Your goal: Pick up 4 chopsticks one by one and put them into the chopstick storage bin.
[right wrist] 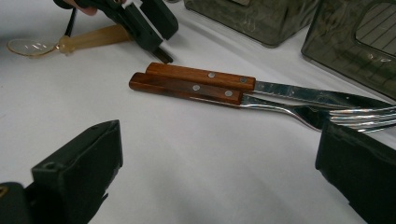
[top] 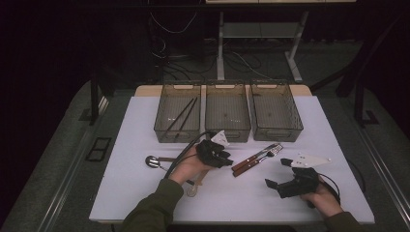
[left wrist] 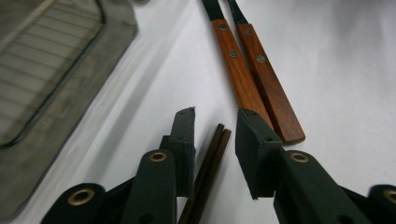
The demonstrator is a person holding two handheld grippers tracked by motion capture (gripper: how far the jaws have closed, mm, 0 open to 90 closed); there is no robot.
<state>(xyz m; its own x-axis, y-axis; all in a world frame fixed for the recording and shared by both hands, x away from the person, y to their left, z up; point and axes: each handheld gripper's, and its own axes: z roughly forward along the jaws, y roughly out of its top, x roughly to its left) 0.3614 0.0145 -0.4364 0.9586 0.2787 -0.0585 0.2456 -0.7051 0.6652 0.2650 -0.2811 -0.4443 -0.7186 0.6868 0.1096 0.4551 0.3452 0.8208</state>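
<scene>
Chopsticks (left wrist: 208, 168) lie lengthwise between the left hand-held gripper (left wrist: 215, 140) jaws

Chopsticks (left wrist: 208, 175) cut off below (left gripper view)

Dark brown chopsticks (left wrist: 210, 163), paired, flat on the white table, beside wooden-handled cutlery

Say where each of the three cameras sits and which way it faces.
High view: above the person's side, looking forward and down on the white table; both forearms, left gripper, right gripper.
Left gripper view: along its open jaws, astride a pair of dark brown chopsticks.
Right gripper view: low, between wide-open jaws toward the left gripper.
Shared: all three show the wooden-handled knife and fork.
</scene>
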